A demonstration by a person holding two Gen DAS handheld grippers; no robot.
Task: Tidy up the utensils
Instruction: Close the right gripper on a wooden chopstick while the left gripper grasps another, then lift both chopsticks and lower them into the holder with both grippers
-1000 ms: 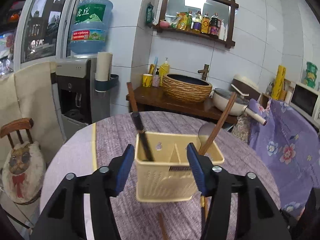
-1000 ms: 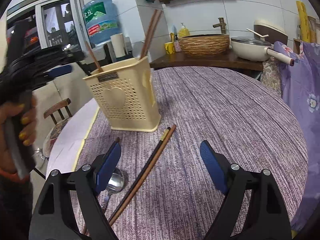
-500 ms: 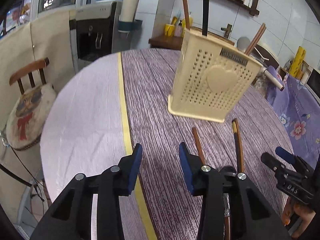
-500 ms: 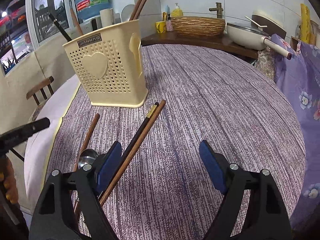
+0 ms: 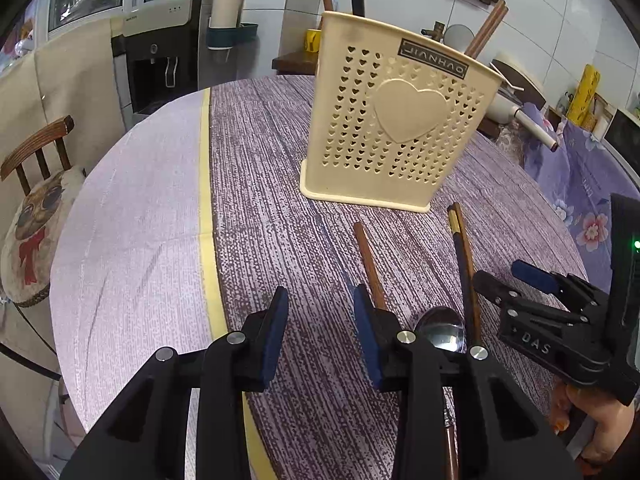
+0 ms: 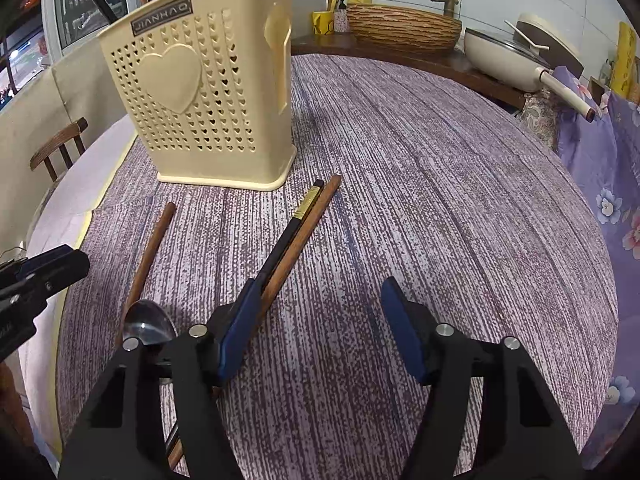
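A cream perforated utensil holder [image 5: 396, 120] [image 6: 204, 92] stands on the round table and holds several chopsticks and a dark handle. In front of it lie a brown chopstick [image 5: 368, 260] [image 6: 150, 252], a black and brown chopstick pair [image 5: 464, 264] [image 6: 296, 228] and a metal spoon [image 5: 442, 330] [image 6: 146, 322]. My left gripper [image 5: 320, 332] is open and empty, low over the table just left of the brown chopstick. My right gripper [image 6: 316, 328] is open and empty, its left finger over the chopstick pair; it also shows in the left wrist view [image 5: 516, 280].
The table has a purple woven cloth [image 6: 440, 184] with a pale strip and yellow band [image 5: 206, 200] on the left. A wooden chair [image 5: 36, 184] stands left. A counter with basket sink [image 6: 404, 28] and a pan [image 6: 508, 56] lies behind.
My left gripper has let go of the utensil holder, drawn back and come down near the table by the loose utensils. My right gripper has moved forward and lower over the chopstick pair.
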